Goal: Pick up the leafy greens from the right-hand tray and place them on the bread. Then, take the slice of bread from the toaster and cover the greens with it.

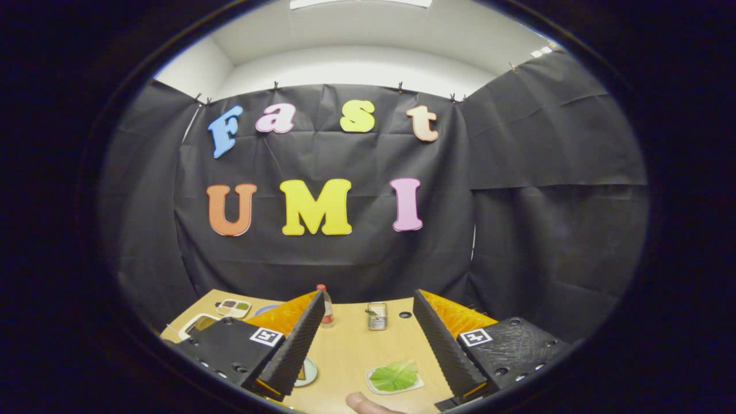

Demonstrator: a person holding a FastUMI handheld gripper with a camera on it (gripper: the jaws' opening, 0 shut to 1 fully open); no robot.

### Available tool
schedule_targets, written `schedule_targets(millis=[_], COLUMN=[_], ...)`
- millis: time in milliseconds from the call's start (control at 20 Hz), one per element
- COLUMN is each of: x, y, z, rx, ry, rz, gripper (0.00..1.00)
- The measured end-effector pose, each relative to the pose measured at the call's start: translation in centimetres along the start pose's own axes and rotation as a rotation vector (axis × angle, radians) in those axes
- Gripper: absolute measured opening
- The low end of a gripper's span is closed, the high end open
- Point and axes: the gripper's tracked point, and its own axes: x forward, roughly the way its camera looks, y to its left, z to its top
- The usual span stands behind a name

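my spot: staged demo booth, not real kitchen. black cloth walls (517,230) clipped up, wooden table (351,351), white ceiling (356,40).

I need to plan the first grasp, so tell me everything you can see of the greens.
The greens are a bright green, flat, ruffled leaf with paler veins fanning out from one side. It lies on a small pale tray on the wooden table, covering most of it. It sits between the fingers of the open claw, nearer the right one, and nothing grips it. A fingertip shows just short of the tray.

You have a red-capped bottle (326,305) near the surface's far edge; a divided dish (233,308) toward its far left corner.
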Motion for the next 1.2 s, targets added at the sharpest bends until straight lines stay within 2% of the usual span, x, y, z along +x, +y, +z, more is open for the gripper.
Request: schedule_targets(millis=[300,600,850,1200], x=[3.2,8.2,12.4,15.3], y=[-1.6,-5.3,-9.7,-12.2], z=[-2.2,-7.3,-14.4,-26.1], rx=[-0.029,-0.057,-0.069,-0.04], ry=[0.013,0.11,0.244,0.506], rz=[0.057,0.105,0.085,0.145], gripper=[0.95,0.95,0.95,0.96])
